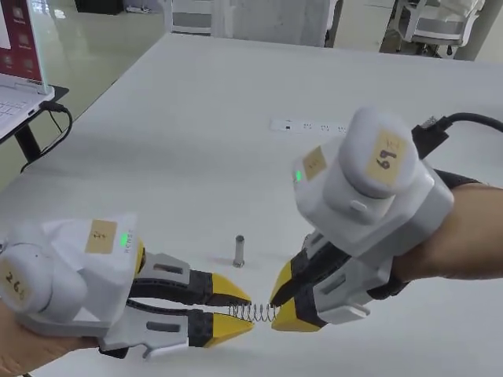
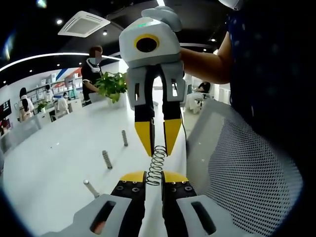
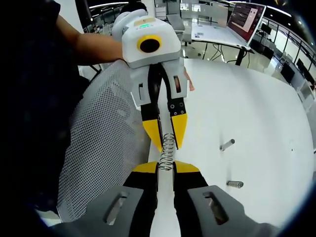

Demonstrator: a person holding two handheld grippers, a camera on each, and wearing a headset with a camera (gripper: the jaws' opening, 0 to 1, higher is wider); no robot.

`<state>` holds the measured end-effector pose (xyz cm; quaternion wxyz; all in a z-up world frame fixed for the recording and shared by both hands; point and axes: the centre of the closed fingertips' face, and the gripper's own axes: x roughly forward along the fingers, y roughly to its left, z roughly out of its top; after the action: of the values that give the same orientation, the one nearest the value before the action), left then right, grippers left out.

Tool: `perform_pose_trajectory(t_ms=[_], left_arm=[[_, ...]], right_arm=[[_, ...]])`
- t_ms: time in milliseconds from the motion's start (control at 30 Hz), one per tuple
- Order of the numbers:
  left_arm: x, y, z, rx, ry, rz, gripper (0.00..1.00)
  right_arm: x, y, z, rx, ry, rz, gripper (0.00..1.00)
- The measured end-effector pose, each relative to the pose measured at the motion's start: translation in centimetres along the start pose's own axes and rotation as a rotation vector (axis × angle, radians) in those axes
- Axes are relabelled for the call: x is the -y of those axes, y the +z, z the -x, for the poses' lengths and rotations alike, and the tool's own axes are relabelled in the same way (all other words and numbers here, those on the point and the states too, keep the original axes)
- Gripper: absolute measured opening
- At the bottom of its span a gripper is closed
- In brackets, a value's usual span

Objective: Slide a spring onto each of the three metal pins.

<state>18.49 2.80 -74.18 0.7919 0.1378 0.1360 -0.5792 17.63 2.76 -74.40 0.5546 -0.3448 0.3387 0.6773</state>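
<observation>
A small steel spring (image 1: 255, 312) hangs level just above the white table (image 1: 196, 141), stretched between both grippers. My left gripper (image 1: 245, 312) pinches one end and my right gripper (image 1: 275, 310) pinches the other, yellow tips facing. In the left gripper view the spring (image 2: 156, 165) runs from my left gripper (image 2: 154, 177) up to the right gripper (image 2: 158, 148). A bare pin (image 2: 90, 187) stands near it, and two pins (image 2: 106, 159) (image 2: 125, 138) farther off look coiled. In the head view one upright pin (image 1: 239, 250) stands just behind the spring.
A white power strip (image 1: 308, 126) lies mid-table. A laptop (image 1: 20, 55) and black cable (image 1: 59, 126) sit on a side desk at left. A mesh chair back (image 3: 103, 138) is close beside the table edge. People and a plant (image 2: 111, 84) are far off.
</observation>
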Motion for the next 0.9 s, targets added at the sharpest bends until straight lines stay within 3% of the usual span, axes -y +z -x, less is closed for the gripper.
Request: perform_pose_trajectory(t_ms=[500, 900], left_arm=[[0.2, 0.2, 0.3, 0.014, -0.002, 0.015, 0.02], [0.2, 1.2, 0.2, 0.048, 0.002, 0.021, 0.02]], right_arm=[[-0.1, -0.2, -0.3, 0.019, -0.010, -0.007, 0.10], [-0.1, -0.4, -0.8, 0.029, -0.009, -0.013, 0.09]])
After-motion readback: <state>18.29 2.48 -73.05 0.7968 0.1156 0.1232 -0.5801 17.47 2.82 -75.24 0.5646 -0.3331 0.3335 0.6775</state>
